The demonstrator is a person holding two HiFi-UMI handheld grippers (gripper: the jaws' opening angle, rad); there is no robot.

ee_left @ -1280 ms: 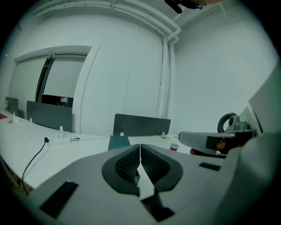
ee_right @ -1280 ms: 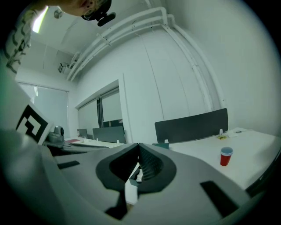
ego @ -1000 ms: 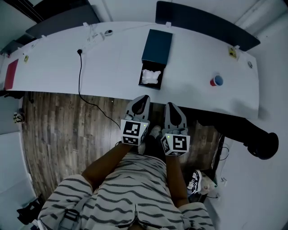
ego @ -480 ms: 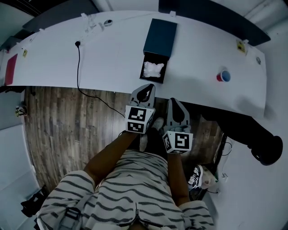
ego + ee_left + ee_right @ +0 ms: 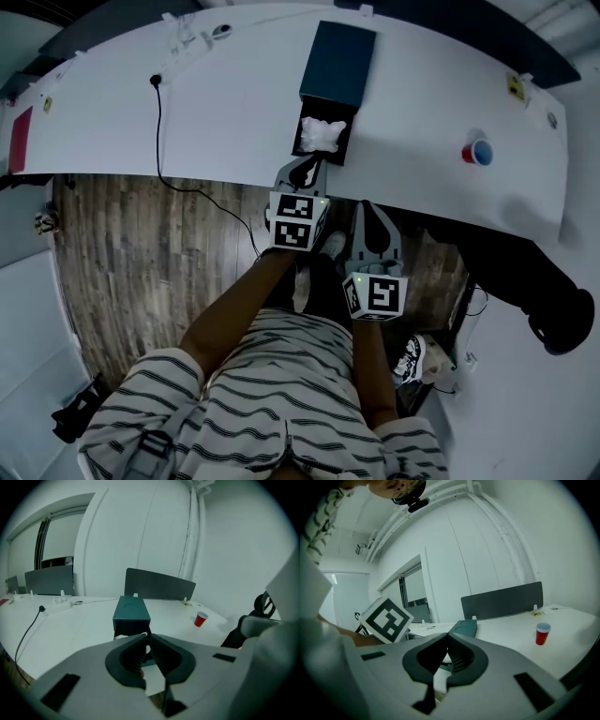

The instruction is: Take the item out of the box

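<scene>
We are at the approach: nothing is taken out yet.

Our left gripper, jaws together and empty, points at the near, open end of the box, where the white item lies. We judge the jaws must next part and go around it. Our right gripper, jaws also together on nothing, hangs nearer to us. Only the head view shows the item; in the left gripper view the jaws cover it.

No word, number or brand can be read. The only signs are black-and-white square markers on the cube behind the left tool and the cube behind the right tool.
</scene>
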